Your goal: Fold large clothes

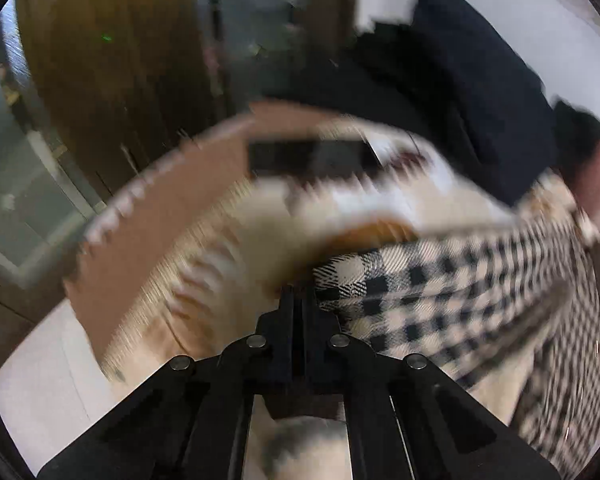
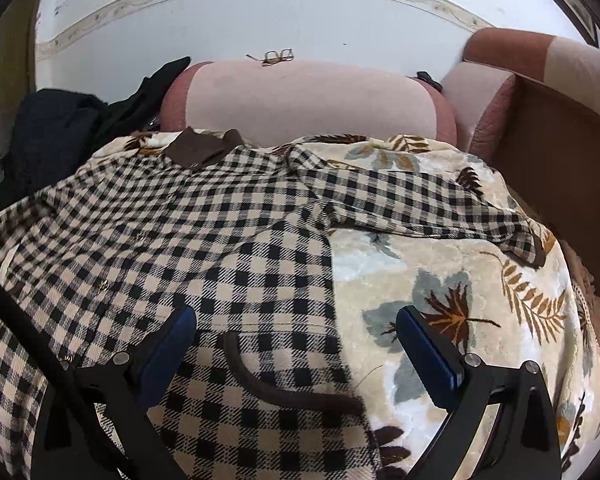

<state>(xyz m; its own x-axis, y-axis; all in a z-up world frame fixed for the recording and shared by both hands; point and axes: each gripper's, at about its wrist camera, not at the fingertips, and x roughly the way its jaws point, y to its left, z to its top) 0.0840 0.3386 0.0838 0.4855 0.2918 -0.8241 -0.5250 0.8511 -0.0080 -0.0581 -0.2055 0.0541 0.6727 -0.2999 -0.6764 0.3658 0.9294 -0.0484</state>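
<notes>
Meanwhile, on the blurred left, the left gripper (image 1: 298, 294) is showing its jaws drawn fully together on an edge of the checked shirt (image 2: 204, 248), the cloth bunching right at the tips; whether the pinch is catching one layer or also some of the leaf-print blanket (image 2: 440, 280) beneath cannot be told through the smear. The likeliest slip is sitting right there: a thin bite on the hem could be pulling free mid-fold, or the blanket could be coming up with it and dragging the whole garment askew.

Toward the middle, the shirt is lying spread across the blanket on the sofa (image 2: 300, 96), brown collar (image 2: 204, 148) at the far side by the backrest, one sleeve (image 2: 440, 212) reaching out to the right. A dark pile of clothes (image 2: 56, 132) is crowding the shirt's left edge, and a fold swung that way could be snagging it.

Over on the right, the right gripper (image 2: 296, 332) is hovering with jaws wide apart and holding nothing, its left finger above the check, its right finger above bare blanket. With that side unpinned, the shirt is free to slide as the left hand is pulling, and the outstretched sleeve could be trailing and creasing under the fold.
</notes>
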